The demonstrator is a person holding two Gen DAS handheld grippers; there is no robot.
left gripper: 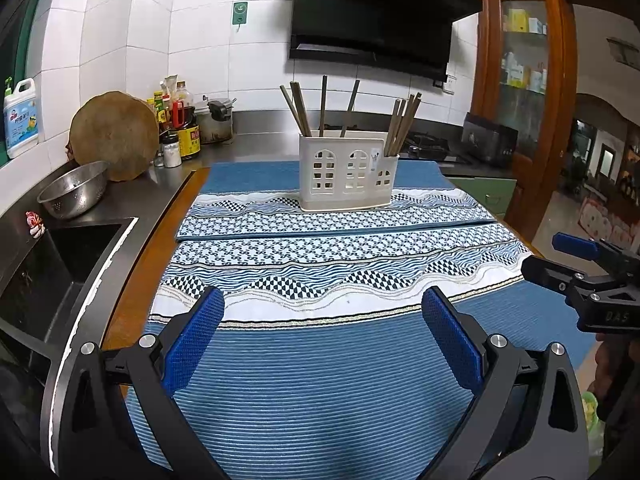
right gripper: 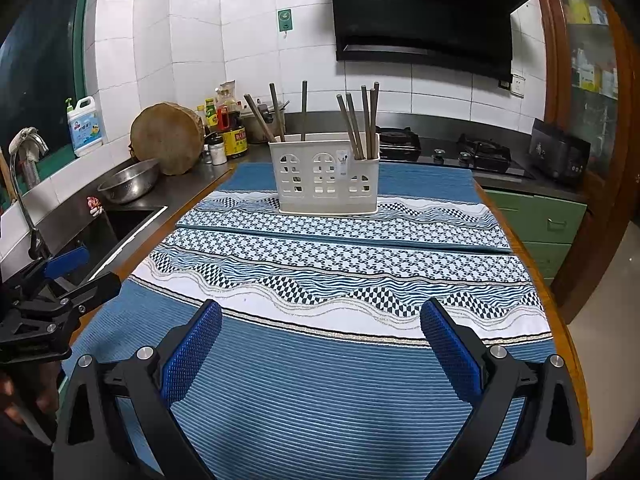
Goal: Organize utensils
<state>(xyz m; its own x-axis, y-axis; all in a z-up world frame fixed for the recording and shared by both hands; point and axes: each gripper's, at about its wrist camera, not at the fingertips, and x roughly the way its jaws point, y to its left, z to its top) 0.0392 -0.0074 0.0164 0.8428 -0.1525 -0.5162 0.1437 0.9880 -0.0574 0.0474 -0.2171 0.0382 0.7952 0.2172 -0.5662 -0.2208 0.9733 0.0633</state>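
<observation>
A white utensil holder (left gripper: 347, 171) with arched cut-outs stands upright on the far blue patterned mat (left gripper: 256, 224); it also shows in the right wrist view (right gripper: 326, 178). Several brown chopsticks (left gripper: 298, 109) stand spread in its large left part, and several more (left gripper: 403, 124) are bunched in its small right part. In the right wrist view the spread ones (right gripper: 276, 112) and the bunched ones (right gripper: 362, 120) look the same. My left gripper (left gripper: 322, 320) is open and empty above the near mat. My right gripper (right gripper: 320, 322) is open and empty, beside the left one.
A sink (left gripper: 60, 264) with a steel colander (left gripper: 74, 194) and a round wooden board (left gripper: 116, 134) lie left. Sauce bottles (left gripper: 180, 124) stand behind. A gas hob (right gripper: 452, 150) and a black appliance (right gripper: 560, 156) sit at the back right. The table edge (right gripper: 572, 344) runs right.
</observation>
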